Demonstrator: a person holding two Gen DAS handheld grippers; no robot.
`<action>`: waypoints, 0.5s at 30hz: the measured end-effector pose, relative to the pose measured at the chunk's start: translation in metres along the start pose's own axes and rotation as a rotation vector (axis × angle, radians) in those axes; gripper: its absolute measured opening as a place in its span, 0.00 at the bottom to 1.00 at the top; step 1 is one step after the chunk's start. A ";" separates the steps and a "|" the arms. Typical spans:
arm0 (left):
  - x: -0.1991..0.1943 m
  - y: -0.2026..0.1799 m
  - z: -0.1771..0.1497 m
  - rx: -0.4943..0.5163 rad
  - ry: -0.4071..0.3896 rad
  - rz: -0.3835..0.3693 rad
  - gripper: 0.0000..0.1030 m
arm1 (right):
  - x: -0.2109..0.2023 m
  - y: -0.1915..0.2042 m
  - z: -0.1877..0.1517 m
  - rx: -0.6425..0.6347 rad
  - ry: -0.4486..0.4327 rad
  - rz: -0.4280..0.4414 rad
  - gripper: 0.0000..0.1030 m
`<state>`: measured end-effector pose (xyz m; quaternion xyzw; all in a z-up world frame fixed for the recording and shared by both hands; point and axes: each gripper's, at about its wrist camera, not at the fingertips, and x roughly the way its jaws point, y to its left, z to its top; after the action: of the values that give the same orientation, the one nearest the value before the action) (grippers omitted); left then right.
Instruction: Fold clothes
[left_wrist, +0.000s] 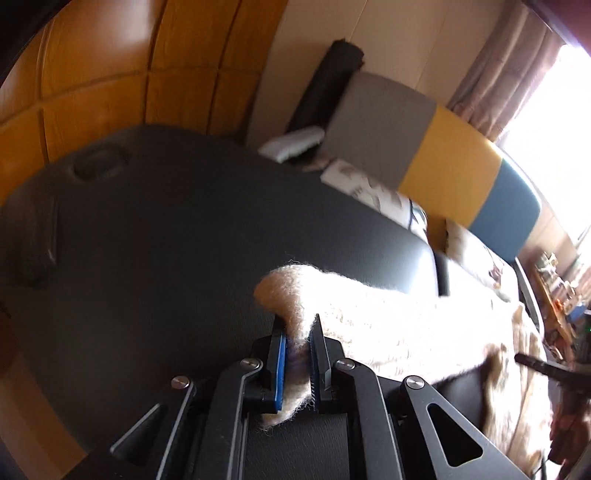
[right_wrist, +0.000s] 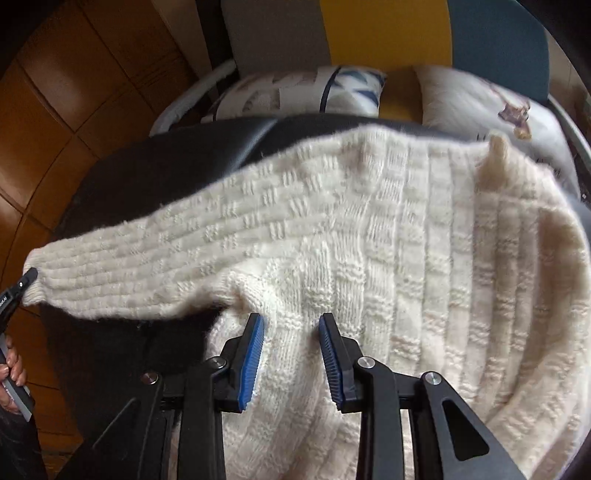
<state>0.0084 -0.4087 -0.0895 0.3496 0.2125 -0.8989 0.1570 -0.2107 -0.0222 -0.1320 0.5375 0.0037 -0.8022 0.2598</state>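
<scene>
left gripper (left_wrist: 297, 334) pinches sweater (right_wrist: 369, 236) cuff; its far side overexposed.

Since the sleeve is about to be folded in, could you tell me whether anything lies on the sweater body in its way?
Nothing visible does. The left gripper pinches the cuff, and the sweater body is bare except for the open right gripper hovering over it.

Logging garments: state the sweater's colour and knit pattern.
The sweater is cream-white with ribbed, basket-weave textured stripes; best seen in the right wrist view.
</scene>
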 end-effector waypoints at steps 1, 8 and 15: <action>0.002 0.002 0.006 0.006 -0.005 0.017 0.10 | 0.008 0.000 0.000 0.006 0.011 0.009 0.32; 0.046 0.031 0.028 0.007 0.086 0.164 0.10 | 0.011 0.004 -0.006 0.029 -0.024 0.049 0.34; 0.098 0.061 0.044 -0.034 0.212 0.269 0.19 | -0.017 0.000 -0.022 0.075 -0.035 0.110 0.33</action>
<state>-0.0590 -0.4961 -0.1445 0.4651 0.1943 -0.8241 0.2585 -0.1868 -0.0086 -0.1272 0.5323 -0.0605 -0.7955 0.2831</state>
